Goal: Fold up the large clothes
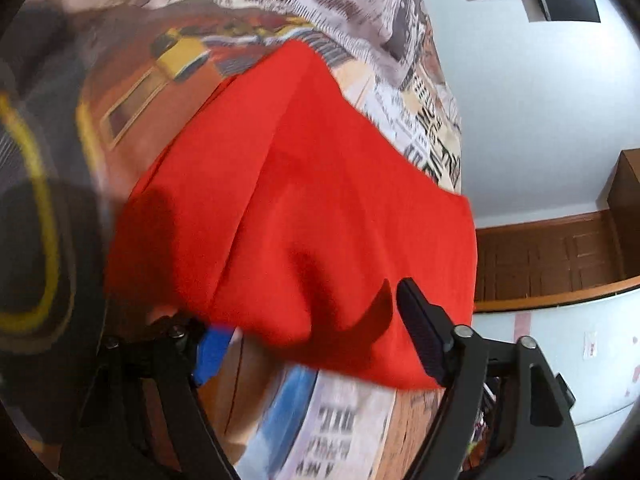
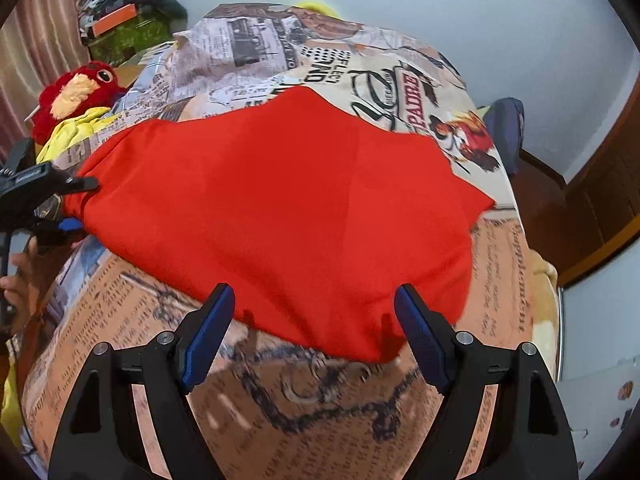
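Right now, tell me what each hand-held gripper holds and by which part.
Right hand-held gripper: nothing, open over the red garment's near edge. Left hand-held gripper: straddles its edge; grip unclear.

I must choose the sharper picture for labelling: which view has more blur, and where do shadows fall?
Left wrist view: motion blur smears the newspaper-print bedsheet; the left claw casts a dark shadow on the bright red cloth garment. Right wrist view: sharper, evenly lit, only fisheye bending.

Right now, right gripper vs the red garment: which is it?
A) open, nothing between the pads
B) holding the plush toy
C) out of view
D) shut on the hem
A: the right gripper stands wide open over the near edge of the red garment, both blue pads bare, with no cloth pinched between them.
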The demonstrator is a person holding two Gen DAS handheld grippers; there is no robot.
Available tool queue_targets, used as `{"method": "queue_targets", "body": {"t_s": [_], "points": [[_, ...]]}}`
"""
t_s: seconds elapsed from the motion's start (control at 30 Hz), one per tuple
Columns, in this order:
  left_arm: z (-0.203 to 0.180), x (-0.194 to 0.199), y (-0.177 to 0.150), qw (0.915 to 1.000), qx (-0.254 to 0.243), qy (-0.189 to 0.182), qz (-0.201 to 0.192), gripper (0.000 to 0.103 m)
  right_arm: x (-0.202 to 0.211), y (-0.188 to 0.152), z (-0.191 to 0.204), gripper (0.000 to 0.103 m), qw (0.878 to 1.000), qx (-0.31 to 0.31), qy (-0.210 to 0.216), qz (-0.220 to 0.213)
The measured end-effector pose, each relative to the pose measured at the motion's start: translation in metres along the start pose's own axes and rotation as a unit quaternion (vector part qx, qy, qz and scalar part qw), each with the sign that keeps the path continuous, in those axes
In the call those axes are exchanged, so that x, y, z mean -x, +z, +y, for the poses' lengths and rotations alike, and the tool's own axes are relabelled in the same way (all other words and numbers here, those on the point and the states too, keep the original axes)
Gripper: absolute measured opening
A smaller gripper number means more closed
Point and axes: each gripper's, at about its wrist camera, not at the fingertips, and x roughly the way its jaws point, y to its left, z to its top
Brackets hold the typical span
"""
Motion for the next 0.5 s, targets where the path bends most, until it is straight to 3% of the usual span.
{"method": "queue_targets", "body": {"t_s": [0.13, 0.2, 0.3, 0.37, 0.5], "points": [[0.005, -0.016, 0.019, 0.9995, 0.024, -0.007, -0.019, 0.056, -0.009, 0.014, 0.011, 0.079, 1.000, 0.009, 0.005, -0.002], [0.008, -0.019, 0.025, 0.9988, 0.032, 0.007, -0.036, 0.040, -0.017, 0.024, 0.018, 0.079, 1.000, 0.011, 0.014, 0.004], [0.006, -0.014, 0.030, 0.9969, 0.026, 0.030, -0.069, 0.027, -0.028, 0.036, 0.029, 0.079, 0.999, 0.009, 0.032, 0.013], [0.001, -0.008, 0.031, 0.9953, 0.013, 0.043, -0.085, 0.016, -0.036, 0.044, 0.036, 0.079, 0.999, 0.006, 0.045, 0.022], [-0.026, 0.018, 0.032, 0.9873, -0.038, 0.078, -0.133, 0.009, -0.052, 0.060, 0.054, 0.079, 0.997, 0.001, 0.063, 0.039]]}}
